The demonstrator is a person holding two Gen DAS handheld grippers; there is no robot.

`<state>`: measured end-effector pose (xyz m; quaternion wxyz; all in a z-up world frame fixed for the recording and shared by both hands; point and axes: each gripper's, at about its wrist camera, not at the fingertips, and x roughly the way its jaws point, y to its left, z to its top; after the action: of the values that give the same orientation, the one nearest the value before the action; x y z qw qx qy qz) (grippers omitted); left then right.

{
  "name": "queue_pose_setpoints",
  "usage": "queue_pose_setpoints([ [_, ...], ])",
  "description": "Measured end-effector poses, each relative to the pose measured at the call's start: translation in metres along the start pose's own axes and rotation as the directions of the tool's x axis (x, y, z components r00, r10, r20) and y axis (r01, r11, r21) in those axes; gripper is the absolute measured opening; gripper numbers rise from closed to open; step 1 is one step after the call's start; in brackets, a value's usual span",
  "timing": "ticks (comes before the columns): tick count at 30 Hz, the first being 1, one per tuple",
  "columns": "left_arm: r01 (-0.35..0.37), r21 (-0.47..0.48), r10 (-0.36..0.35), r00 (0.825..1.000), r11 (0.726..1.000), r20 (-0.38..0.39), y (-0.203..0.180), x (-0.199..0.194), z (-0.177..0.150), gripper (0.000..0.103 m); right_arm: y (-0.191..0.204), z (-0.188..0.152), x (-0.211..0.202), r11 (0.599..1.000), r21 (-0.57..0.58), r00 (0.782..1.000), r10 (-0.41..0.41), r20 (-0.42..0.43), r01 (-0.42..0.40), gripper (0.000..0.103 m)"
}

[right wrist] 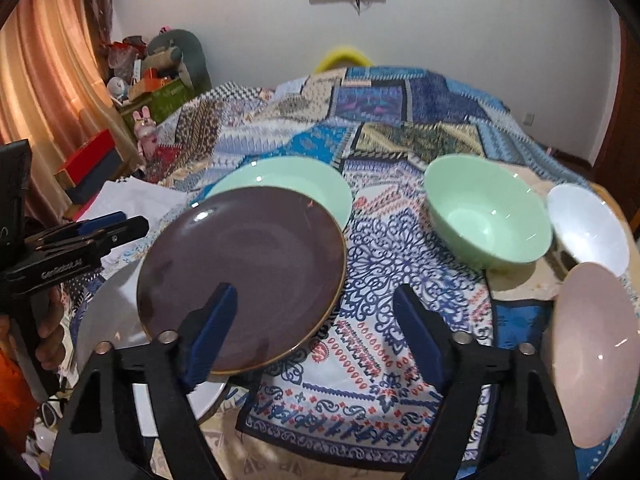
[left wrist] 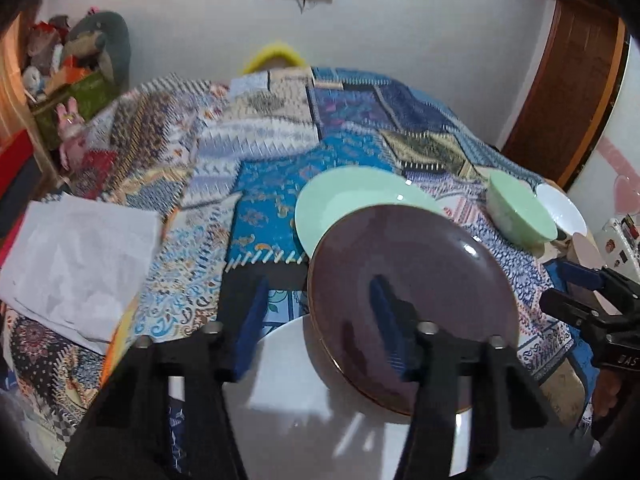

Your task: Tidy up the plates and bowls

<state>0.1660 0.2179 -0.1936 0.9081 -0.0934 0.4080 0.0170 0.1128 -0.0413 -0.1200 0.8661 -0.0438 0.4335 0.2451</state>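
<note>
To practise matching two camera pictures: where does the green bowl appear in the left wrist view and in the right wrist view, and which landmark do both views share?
Left wrist view: the green bowl sits far right, above mid-height, tipped on its side against a white bowl.
Right wrist view: it sits right of centre, its opening facing the camera.
Shared landmark: the purple plate, left of the bowl in both.

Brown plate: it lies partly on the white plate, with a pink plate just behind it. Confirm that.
Not quite. The brown plate does lie partly on the white plate, but the plate just behind it is green, not pink. The right wrist view shows this; the only pink dish sits far off at that view's right edge.
</note>
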Motion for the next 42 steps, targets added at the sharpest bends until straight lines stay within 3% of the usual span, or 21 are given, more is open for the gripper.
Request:
queue_pose_setpoints([
  [13, 0.062, 0.010, -0.060, 0.987, 0.998, -0.152, 0.008, 0.045, 0.009, 0.024, -0.007, -0.003, 0.031, 0.995, 0.089, 0.990, 0.055, -0.133, -0.044, 0.043],
  [19, 0.105, 0.002, -0.103, 0.978, 0.994, -0.182, 0.008, 0.050, 0.011, 0.018, -0.007, -0.005, 0.039, 0.989, 0.126, 0.979, 0.105, -0.176, -0.083, 0.031],
  [29, 0.162, -0.039, -0.166, 0.954, 0.986, -0.248, 0.014, 0.060, 0.016, 0.018, -0.010, -0.003, 0.044, 0.979, 0.171, 0.972, 0.142, -0.185, -0.111, 0.029],
  [34, 0.169, -0.001, -0.162, 0.943, 0.986, -0.289, 0.009, 0.065, 0.020, 0.022, -0.008, -0.002, 0.044, 0.984, 0.153, 0.976, 0.123, -0.179, -0.096, 0.027],
  [42, 0.126, 0.011, -0.119, 0.954, 0.992, -0.277, 0.006, 0.060, 0.020, 0.022, -0.006, 0.000, 0.042, 0.986, 0.138, 0.980, 0.118, -0.163, -0.096, 0.027],
])
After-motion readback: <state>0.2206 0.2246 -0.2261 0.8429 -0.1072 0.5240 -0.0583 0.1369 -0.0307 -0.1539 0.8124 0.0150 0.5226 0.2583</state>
